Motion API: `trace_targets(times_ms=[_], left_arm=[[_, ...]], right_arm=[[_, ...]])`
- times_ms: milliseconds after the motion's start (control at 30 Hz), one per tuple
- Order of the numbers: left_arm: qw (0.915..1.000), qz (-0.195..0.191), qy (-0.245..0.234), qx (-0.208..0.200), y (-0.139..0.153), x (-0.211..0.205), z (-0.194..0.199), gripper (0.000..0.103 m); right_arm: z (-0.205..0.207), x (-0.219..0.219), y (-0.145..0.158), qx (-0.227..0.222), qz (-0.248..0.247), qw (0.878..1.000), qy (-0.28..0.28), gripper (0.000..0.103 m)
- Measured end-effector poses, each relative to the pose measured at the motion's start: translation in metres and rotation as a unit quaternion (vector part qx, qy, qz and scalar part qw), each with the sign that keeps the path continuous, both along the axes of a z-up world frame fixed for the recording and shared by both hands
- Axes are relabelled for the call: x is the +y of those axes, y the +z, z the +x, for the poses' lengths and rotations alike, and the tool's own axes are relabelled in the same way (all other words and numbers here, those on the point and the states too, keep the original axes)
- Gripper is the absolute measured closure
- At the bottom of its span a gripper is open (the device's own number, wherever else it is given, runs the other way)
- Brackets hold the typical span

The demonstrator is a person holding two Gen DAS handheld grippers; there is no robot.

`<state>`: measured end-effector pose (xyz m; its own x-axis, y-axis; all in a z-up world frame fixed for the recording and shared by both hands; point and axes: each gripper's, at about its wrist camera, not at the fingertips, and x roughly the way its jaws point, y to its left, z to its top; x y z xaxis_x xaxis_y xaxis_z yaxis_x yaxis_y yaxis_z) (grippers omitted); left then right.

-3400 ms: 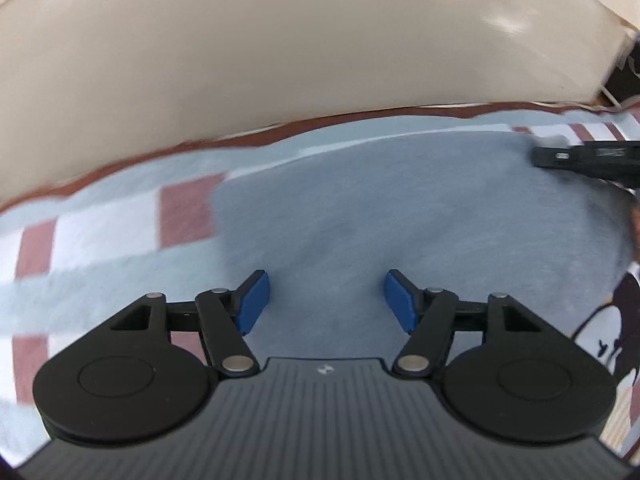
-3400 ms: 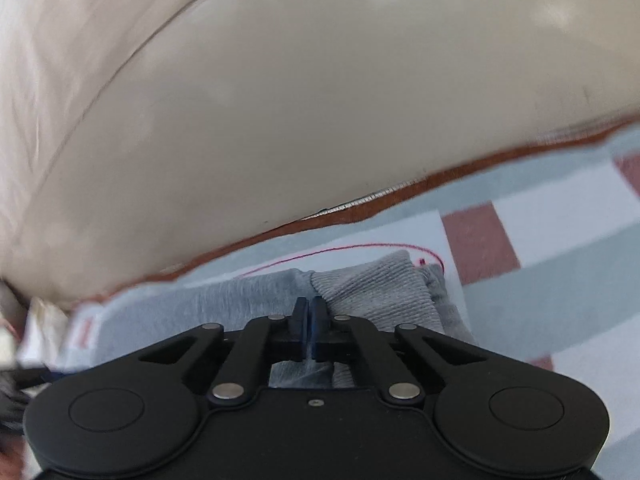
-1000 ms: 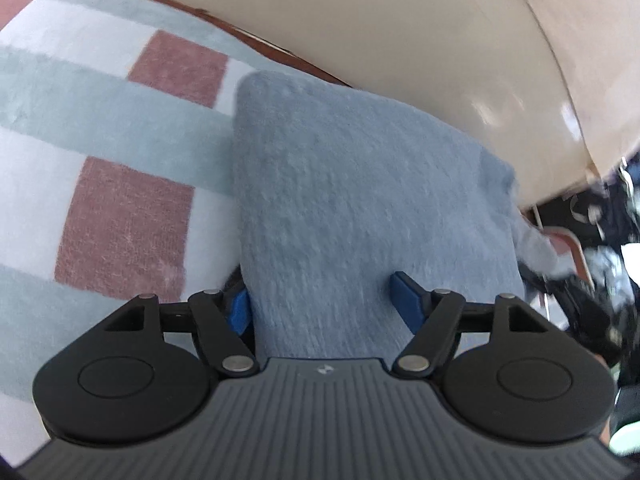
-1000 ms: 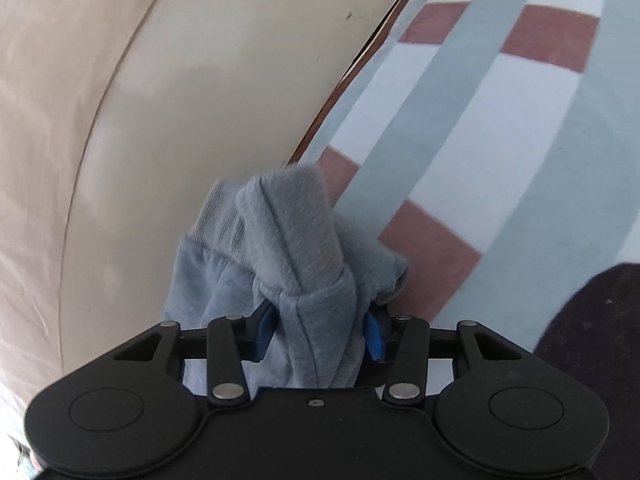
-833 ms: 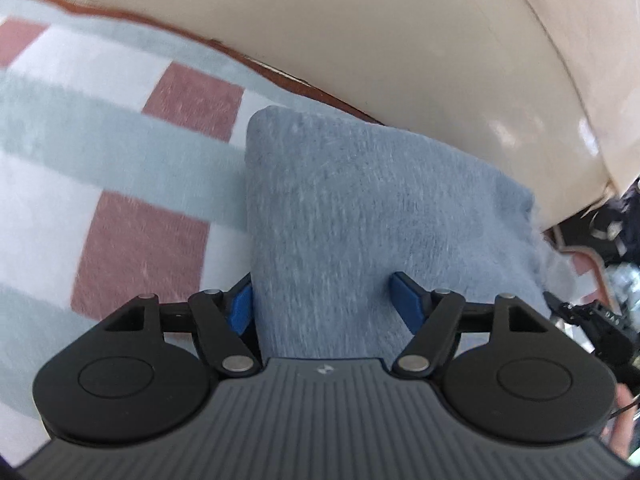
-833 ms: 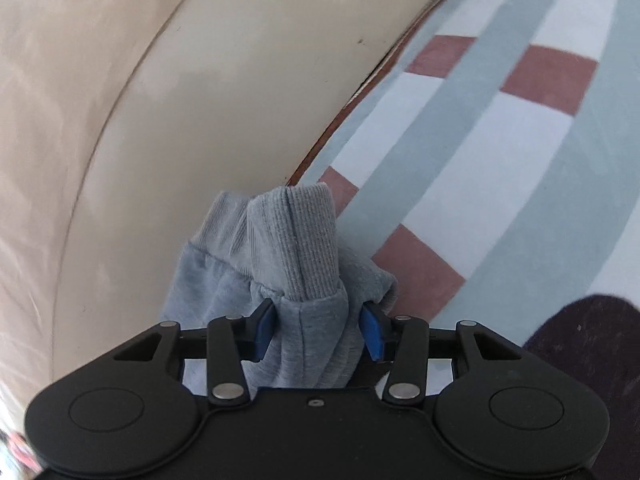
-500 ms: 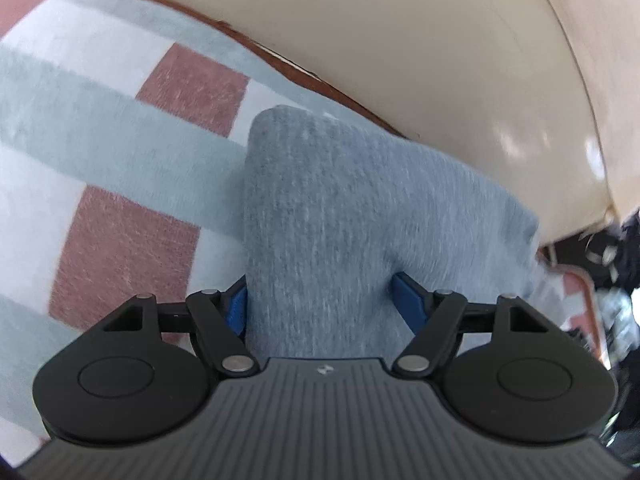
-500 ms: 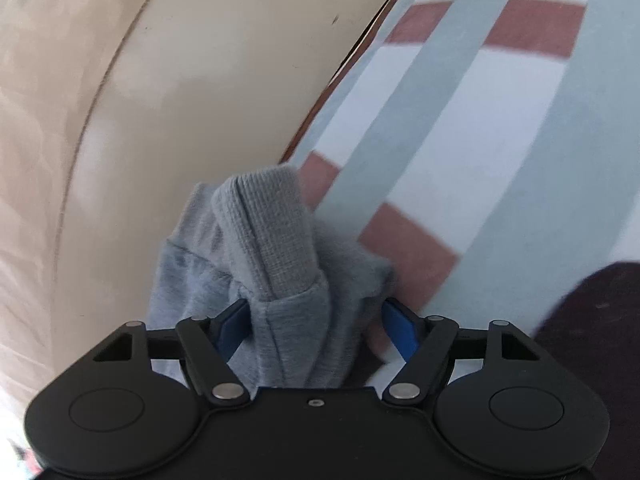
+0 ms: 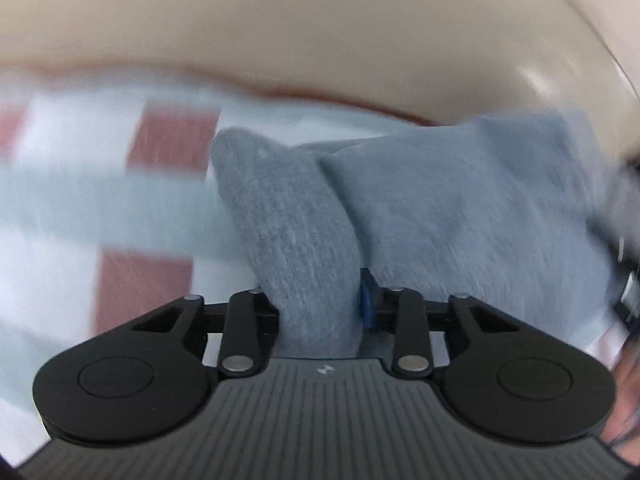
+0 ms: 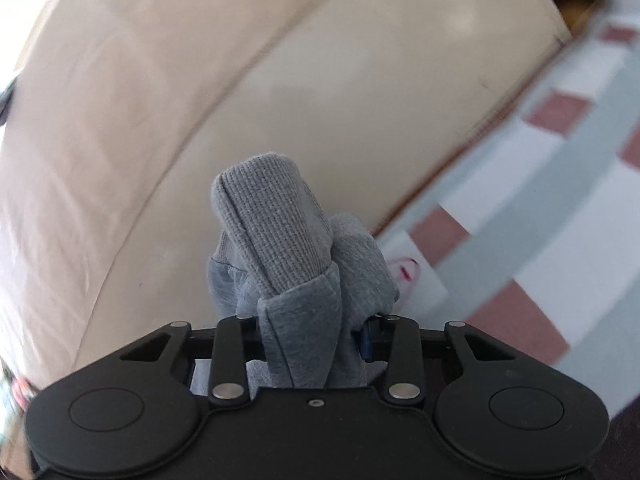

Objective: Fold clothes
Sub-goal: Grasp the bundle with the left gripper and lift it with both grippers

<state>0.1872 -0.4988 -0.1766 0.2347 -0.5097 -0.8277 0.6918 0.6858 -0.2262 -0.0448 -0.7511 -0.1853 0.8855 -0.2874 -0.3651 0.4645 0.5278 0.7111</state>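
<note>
A folded grey sweatshirt (image 9: 460, 200) lies on a checked blanket (image 9: 120, 208) by a cream headboard. My left gripper (image 9: 320, 304) is shut on a bunched fold of the grey sweatshirt's left edge, which stands up between the fingers. My right gripper (image 10: 316, 332) is shut on the sweatshirt's ribbed cuff end (image 10: 280, 232), which sticks up past the fingers, lifted off the blanket (image 10: 552, 240). The pads are mostly hidden by cloth.
The cream padded headboard (image 9: 320, 32) runs along the far edge of the blanket; it also fills the left of the right wrist view (image 10: 200, 100). A white paper tag with red marks (image 10: 416, 276) lies under the cuff. A dark garment (image 10: 624, 432) lies at lower right.
Both grippers, open around the cloth half a second ago, have closed on it. The left one now pinches a raised fold; the right one has lifted the cuff end. Both views have swung.
</note>
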Motion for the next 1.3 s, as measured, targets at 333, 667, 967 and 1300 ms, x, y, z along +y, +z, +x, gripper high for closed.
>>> trace_targets(times_ms=[333, 667, 967, 1300], left_arm=[[0.9933, -0.011, -0.005, -0.115, 0.026, 0.023, -0.058, 0.076], [0.9837, -0.069, -0.031, -0.163, 0.056, 0.073, -0.065, 0.076], [0.9760, -0.149, 0.003, -0.159, 0.083, 0.157, -0.047, 0.076], [0.9464, -0.201, 0.164, -0.193, 0.107, 0.316, -0.003, 0.076]], right_arm=[[-0.012, 0.015, 0.016, -0.015, -0.060, 0.998, 0.032, 0.064], [0.002, 0.095, 0.074, 0.040, -0.221, 0.970, 0.090, 0.065], [0.054, 0.189, 0.130, 0.015, -0.292, 0.945, 0.146, 0.066], [0.153, 0.290, 0.182, -0.036, -0.302, 0.921, 0.244, 0.066]])
